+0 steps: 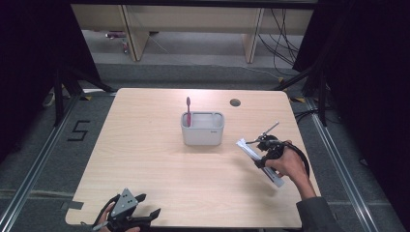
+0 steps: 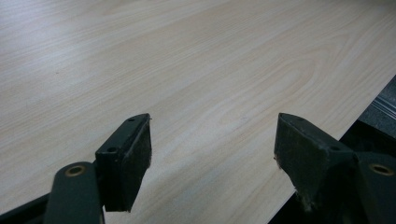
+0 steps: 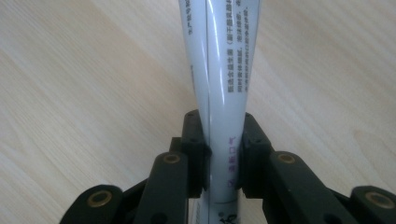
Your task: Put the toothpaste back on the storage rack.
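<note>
A grey holder (image 1: 202, 129) stands mid-table with a red toothbrush (image 1: 188, 110) upright in its left end. A white toothpaste tube (image 1: 251, 151) with small printed text lies tilted at the table's right side. My right gripper (image 1: 265, 153) is shut on the tube (image 3: 223, 88), its jaws pressing both sides of it near one end (image 3: 219, 158). At the table's front left corner my left gripper (image 1: 146, 207) stands open above bare wood, with nothing between its fingers (image 2: 126, 161).
The wooden table (image 1: 145, 159) has a round cable hole (image 1: 235, 102) at the back right. Its front edge runs close past my left gripper's right jaw, with dark floor (image 2: 380, 105) beyond. Desk legs and cables stand behind the table.
</note>
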